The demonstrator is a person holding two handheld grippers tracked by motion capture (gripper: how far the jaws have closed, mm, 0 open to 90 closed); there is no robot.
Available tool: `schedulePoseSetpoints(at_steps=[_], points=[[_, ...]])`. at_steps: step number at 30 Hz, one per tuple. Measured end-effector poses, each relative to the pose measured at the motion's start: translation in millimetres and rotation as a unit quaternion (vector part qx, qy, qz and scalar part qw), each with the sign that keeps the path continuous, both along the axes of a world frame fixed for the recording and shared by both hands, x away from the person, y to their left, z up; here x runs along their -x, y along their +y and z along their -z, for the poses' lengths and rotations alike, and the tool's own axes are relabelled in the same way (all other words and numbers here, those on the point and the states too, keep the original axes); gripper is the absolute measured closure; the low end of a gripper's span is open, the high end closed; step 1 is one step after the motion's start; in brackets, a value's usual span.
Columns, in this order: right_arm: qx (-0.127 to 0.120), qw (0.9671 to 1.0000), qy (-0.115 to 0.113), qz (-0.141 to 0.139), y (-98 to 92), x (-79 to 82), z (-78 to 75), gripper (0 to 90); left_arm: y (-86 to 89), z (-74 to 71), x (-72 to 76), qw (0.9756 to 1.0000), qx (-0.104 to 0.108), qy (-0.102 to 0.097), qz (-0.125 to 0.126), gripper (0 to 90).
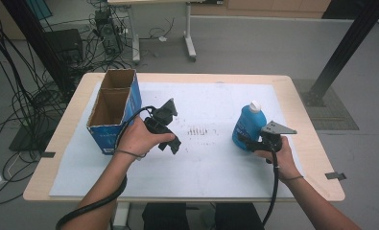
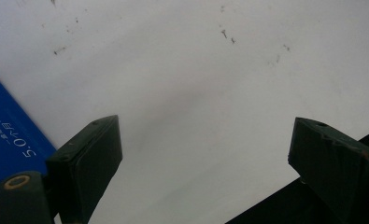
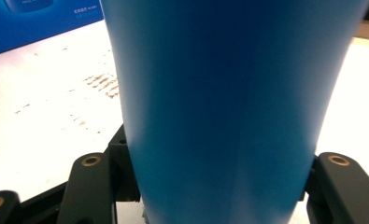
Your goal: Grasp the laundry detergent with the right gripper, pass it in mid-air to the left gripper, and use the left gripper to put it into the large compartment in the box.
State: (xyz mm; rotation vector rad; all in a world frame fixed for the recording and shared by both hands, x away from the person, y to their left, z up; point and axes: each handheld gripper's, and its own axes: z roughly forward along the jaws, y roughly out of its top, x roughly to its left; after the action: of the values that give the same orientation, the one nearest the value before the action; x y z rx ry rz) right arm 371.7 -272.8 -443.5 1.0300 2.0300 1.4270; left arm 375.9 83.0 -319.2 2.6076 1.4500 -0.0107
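Item: blue bottle point(image 1: 248, 126), upright, right side of white sheet point(image 1: 211, 158) — right gripper point(image 1: 248, 142) jaws pinching its body. Left gripper point(image 1: 170, 128) jaws spread, empty, beside box point(image 1: 114, 111) (two open compartments). Done: grasp. Left, prob.: lift, carry to box.

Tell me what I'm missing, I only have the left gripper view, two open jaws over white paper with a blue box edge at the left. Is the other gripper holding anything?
Observer: Yes. The right gripper is shut on a blue bottle.
Operator: Is the bottle upright?
Observer: In the high view it looks roughly upright, its white cap on top, standing on the white paper.
Operator: And that blue box beside me, is it open?
Observer: The blue box is open at the top, with two compartments; I see nothing inside them. The left gripper is just right of it.
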Motion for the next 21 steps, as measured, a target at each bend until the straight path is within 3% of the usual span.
schedulePoseSetpoints(at_steps=[21], points=[[0.003,1.0000,-0.005,0.004,1.7,1.3,0.0,41.1,-8.8,-7.9,-9.2,0.9999,0.001,-0.001,0.013,10.3]])
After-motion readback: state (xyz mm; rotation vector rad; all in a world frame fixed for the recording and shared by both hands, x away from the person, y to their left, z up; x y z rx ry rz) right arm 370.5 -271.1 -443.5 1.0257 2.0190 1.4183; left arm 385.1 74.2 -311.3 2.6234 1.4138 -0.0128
